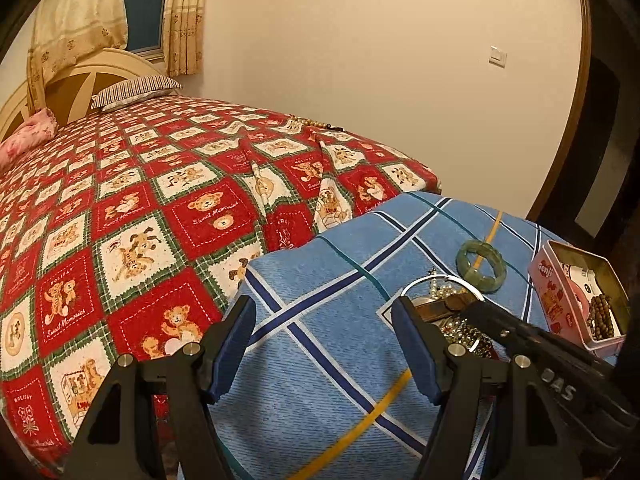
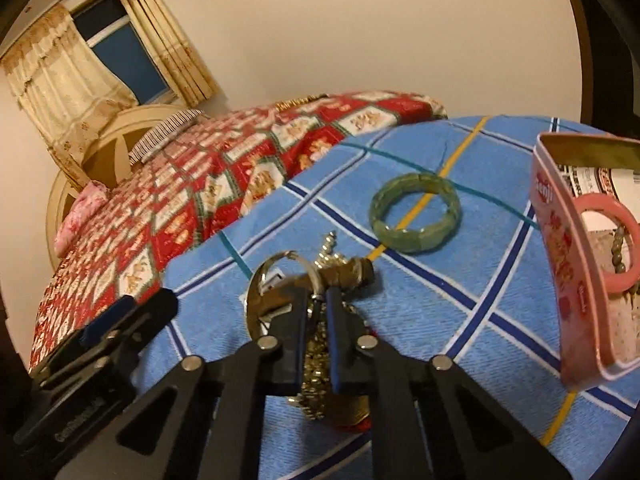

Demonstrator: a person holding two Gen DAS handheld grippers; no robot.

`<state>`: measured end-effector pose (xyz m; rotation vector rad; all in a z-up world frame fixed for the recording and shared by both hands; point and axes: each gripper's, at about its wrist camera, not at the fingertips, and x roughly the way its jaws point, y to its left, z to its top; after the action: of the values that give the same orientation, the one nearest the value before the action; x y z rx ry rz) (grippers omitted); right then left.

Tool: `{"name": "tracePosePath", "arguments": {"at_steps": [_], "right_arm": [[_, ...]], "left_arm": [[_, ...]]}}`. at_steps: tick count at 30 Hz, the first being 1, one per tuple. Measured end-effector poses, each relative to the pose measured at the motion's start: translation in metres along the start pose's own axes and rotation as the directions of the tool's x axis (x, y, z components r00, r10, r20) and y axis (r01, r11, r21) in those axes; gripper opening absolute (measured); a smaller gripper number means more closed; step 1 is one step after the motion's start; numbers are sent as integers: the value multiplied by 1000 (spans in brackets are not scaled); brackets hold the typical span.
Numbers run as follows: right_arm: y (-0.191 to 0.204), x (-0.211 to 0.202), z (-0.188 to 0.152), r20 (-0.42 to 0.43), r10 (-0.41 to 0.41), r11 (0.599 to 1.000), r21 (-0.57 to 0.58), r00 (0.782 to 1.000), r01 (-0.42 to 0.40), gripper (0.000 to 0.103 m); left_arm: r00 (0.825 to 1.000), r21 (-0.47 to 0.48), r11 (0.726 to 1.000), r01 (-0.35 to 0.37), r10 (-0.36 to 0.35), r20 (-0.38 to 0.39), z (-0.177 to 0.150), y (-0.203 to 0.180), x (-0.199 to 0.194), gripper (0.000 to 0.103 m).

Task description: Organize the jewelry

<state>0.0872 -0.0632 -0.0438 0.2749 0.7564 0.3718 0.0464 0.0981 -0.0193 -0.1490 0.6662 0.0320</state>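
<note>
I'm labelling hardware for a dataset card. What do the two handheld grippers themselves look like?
Both match: the left gripper and right gripper have matte black angular linkage arms with triangular cut-outs, round silver pivot pins, and flat fingers faced with dark blue pads. The right gripper's body carries white lettering, only partly legible. No cables or sleeves show.
</note>
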Motion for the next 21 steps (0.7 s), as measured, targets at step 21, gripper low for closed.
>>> {"name": "tracePosePath", "arguments": {"at_steps": [21], "right_arm": [[-41,-64,13,245,10,992,117,969,-40,12]], "left_arm": [[973,188,961,203,-175,-151,2,-49,26,70]]}}
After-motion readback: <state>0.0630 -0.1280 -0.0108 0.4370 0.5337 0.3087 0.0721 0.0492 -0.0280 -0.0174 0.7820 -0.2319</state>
